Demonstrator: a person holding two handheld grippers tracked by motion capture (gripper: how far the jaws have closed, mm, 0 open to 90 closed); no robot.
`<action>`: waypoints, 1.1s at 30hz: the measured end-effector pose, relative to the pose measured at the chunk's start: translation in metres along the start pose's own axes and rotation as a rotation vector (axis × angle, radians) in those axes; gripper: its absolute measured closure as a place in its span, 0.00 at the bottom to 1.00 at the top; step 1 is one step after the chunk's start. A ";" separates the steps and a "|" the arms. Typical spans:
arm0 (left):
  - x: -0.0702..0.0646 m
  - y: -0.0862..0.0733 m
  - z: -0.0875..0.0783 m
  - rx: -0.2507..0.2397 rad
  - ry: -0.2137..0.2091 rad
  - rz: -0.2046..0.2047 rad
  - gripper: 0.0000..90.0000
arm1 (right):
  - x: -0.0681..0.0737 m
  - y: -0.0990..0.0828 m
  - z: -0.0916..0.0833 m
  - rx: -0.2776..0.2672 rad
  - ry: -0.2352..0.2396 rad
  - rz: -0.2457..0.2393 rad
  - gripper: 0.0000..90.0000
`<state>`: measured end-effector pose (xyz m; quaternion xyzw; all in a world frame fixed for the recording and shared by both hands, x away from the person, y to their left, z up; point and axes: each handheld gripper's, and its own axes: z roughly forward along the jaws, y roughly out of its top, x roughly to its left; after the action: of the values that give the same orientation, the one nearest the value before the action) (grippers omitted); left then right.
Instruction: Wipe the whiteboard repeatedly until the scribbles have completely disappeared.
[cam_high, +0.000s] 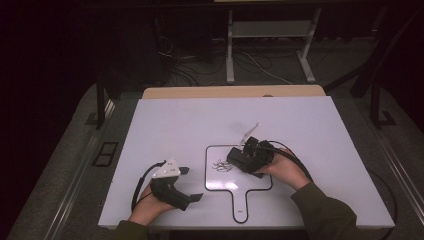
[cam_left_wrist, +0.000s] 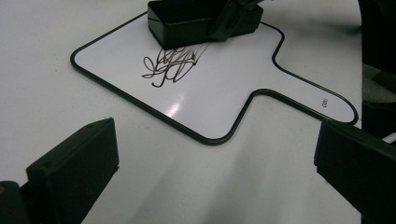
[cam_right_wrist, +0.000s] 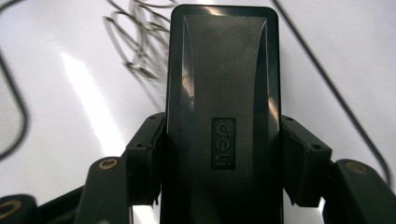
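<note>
Right gripper (cam_right_wrist: 219, 163): both black jaws press against the long sides of a black eraser (cam_right_wrist: 223, 107) embossed "deli", clamping it. The eraser lies flat on a small handled whiteboard (cam_high: 260, 182), its far end just beside a dark scribble (cam_right_wrist: 140, 51) at about 11 o'clock in the right gripper view. In the high view the right gripper (cam_high: 239, 159) sits over the whiteboard's upper right part, with the scribble (cam_high: 221, 165) at its 9 o'clock; the person's right hand (cam_high: 285, 170) holds it from 3 o'clock.

Left gripper (cam_left_wrist: 215, 158): jaws spread wide, nothing between them, above the white table (cam_left_wrist: 37, 70). The whiteboard's handle (cam_left_wrist: 303, 93) lies ahead at 1 o'clock. In the high view the left gripper (cam_high: 187, 184) rests at 8 o'clock of the whiteboard, held by the left hand (cam_high: 150, 207).
</note>
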<state>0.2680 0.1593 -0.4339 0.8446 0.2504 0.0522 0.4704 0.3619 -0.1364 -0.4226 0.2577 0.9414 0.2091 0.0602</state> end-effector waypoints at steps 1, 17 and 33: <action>0.000 0.000 0.000 0.000 0.000 0.000 0.00 | 0.003 0.002 0.001 0.001 0.001 -0.010 0.43; 0.000 0.000 0.000 -0.002 0.000 -0.002 0.00 | -0.001 0.001 0.000 0.007 -0.005 -0.003 0.43; 0.000 0.000 0.000 -0.001 0.000 -0.002 0.00 | -0.017 -0.008 -0.003 0.004 -0.021 0.059 0.43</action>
<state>0.2678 0.1589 -0.4340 0.8441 0.2511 0.0518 0.4709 0.3720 -0.1525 -0.4227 0.2878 0.9330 0.2064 0.0633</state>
